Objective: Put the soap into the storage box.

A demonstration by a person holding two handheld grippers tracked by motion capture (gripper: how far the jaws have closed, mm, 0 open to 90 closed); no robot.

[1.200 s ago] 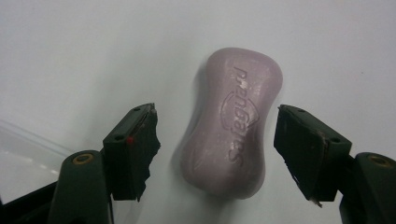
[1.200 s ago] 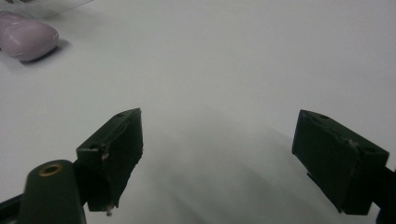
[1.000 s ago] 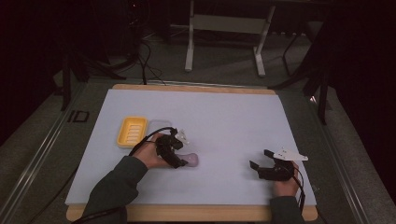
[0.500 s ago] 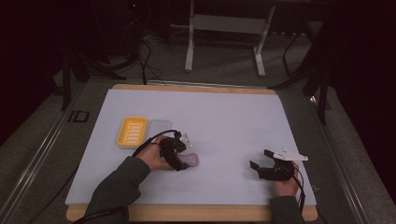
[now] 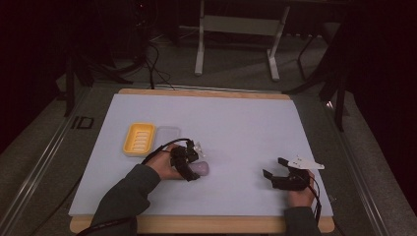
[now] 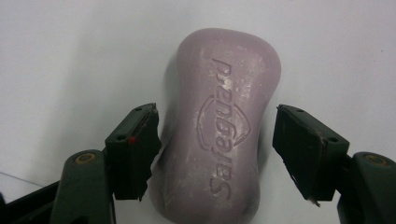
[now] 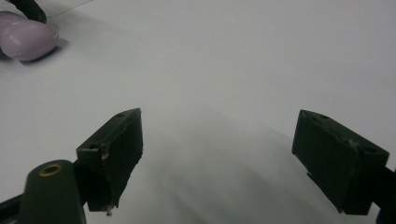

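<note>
Closing around soap bar (image 6: 218,135), left gripper (image 6: 215,140) fingers, not yet pressing

A waxy, matt lilac soap bar (image 6: 219,135) with an embossed brand mark and pale scuffs lies on a smooth, matt white sheet (image 5: 236,123); beyond the soap, a glossy yellow plastic dish (image 5: 139,138) beside a clear plastic lid (image 5: 167,133); the sheet's board (image 5: 206,92) shows bare wood edges; the left gripper's (image 6: 217,154) black pads (image 6: 140,149) look chipped and rough.

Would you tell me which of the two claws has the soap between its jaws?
The left claw: the purple soap lies between its jaws; nothing lies between the right claw's.
</note>
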